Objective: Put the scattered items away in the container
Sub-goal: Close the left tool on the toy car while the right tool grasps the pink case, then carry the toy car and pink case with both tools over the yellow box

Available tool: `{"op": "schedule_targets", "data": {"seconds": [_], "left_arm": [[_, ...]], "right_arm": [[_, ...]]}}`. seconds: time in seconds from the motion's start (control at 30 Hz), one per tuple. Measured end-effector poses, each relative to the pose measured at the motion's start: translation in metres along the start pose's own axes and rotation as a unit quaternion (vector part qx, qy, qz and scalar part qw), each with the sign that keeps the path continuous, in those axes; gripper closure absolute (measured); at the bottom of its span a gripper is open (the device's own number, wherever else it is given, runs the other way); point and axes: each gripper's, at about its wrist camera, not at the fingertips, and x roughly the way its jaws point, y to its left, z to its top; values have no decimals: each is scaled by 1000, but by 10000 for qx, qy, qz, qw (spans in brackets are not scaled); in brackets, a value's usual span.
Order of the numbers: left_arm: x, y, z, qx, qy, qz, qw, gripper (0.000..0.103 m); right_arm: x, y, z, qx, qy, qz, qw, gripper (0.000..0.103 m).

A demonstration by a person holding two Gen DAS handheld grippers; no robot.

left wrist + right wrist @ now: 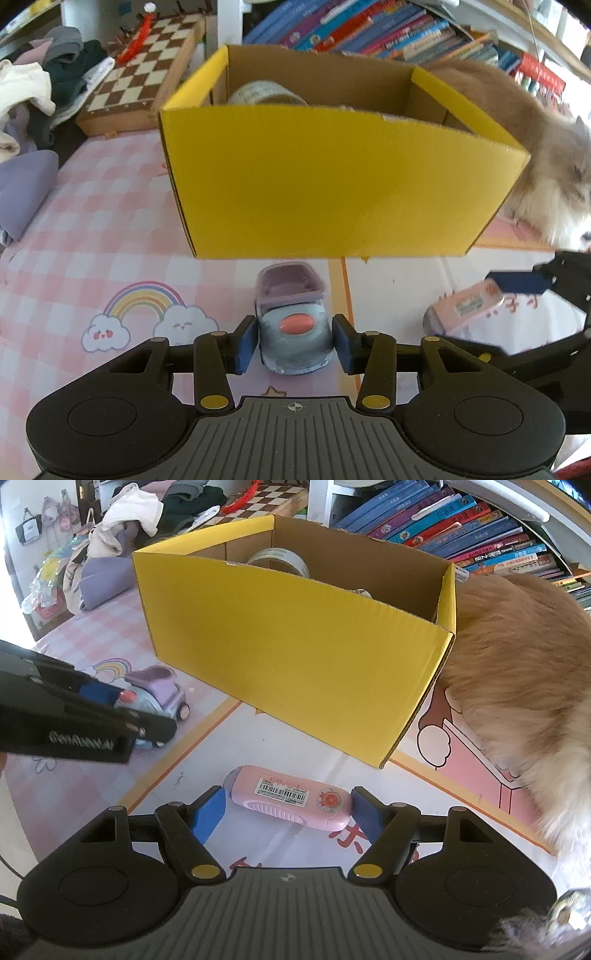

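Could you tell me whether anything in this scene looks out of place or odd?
Yes: a furry animal is pressed against the right side of the yellow box, close to the right tongs. Nothing looks spilled or damaged.

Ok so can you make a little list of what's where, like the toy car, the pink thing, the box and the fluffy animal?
toy car: on the mat, between the open fingers of the left gripper
pink barcode case: lying flat on the mat, between the open fingers of the right gripper
yellow box: open top, behind both items
in the box: a tape roll
fluffy animal: right beside the box, blurred
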Motion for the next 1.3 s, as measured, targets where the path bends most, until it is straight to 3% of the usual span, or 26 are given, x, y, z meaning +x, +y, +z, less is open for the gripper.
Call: {"op": "schedule_targets", "data": {"seconds": [0.27,0.3,0.33,0.4,0.5,0.53,0.57,0.63,0.67,0.77,0.93,1.07,1.2,1.3], "left_arm": [[-1,0,-5,130,-89,-12,9999,62],[-3,1,-6,110,-99,-32,9999,62],[-5,2,-7,94,-118,-57,9999,62],[-9,3,-9,59,-146,-92,9998,62],[-13,5,-11,-14,-168,-98,9998,62],[-15,5,-12,-36,-194,-107,9997,62],[-18,5,-12,-40,-228,-116,9997,62],[-22,5,-14,-32,-279,-130,9995,62],[-24,4,-14,-25,-302,-137,9994,62],[-27,3,-16,-44,-321,-165,9993,62],[-33,4,-20,-96,-347,-168,9992,62],[-36,7,-21,-111,-341,-146,9993,62],[-39,10,-23,-134,-343,-181,9992,62],[-44,11,-20,-109,-428,-234,9988,62]], "right_arm": [[-2,5,-2,-71,46,38,10000,34],[-3,5,-2,-71,44,37,10000,45],[-3,4,-1,-63,53,48,10000,69],[-2,3,-1,4,127,130,9998,77],[-2,2,-2,11,176,104,9998,76],[-2,3,-2,3,173,83,9998,70],[-5,3,-3,-13,95,63,9999,63],[-11,5,-4,-44,-61,22,10000,29],[-13,5,-4,-62,-125,7,9999,28],[-10,8,-4,-119,-101,41,9999,33],[8,11,1,-244,-33,69,9997,55],[19,9,8,-197,-68,132,9997,59],[11,10,10,-210,-80,281,9994,75],[5,10,12,-219,-90,393,9989,80]]}}
